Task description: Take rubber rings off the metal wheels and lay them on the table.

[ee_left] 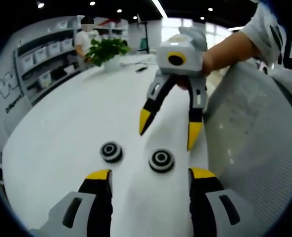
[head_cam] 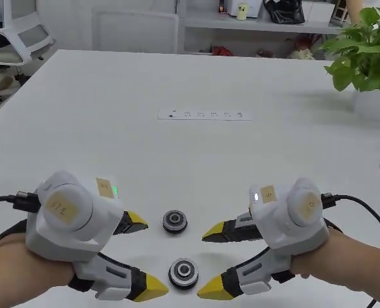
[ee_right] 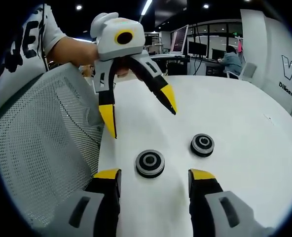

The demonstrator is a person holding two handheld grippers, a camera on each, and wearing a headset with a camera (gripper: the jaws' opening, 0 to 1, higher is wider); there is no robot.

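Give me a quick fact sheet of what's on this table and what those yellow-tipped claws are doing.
surface: white table
wheels: near wheel and far wheel, lying flat, apart
rubber rings: dark bands, on both wheels, none off yet
left gripper: open, empty, beside the wheels
right gripper: open, empty, opposite it
also there: power strip, potted plant
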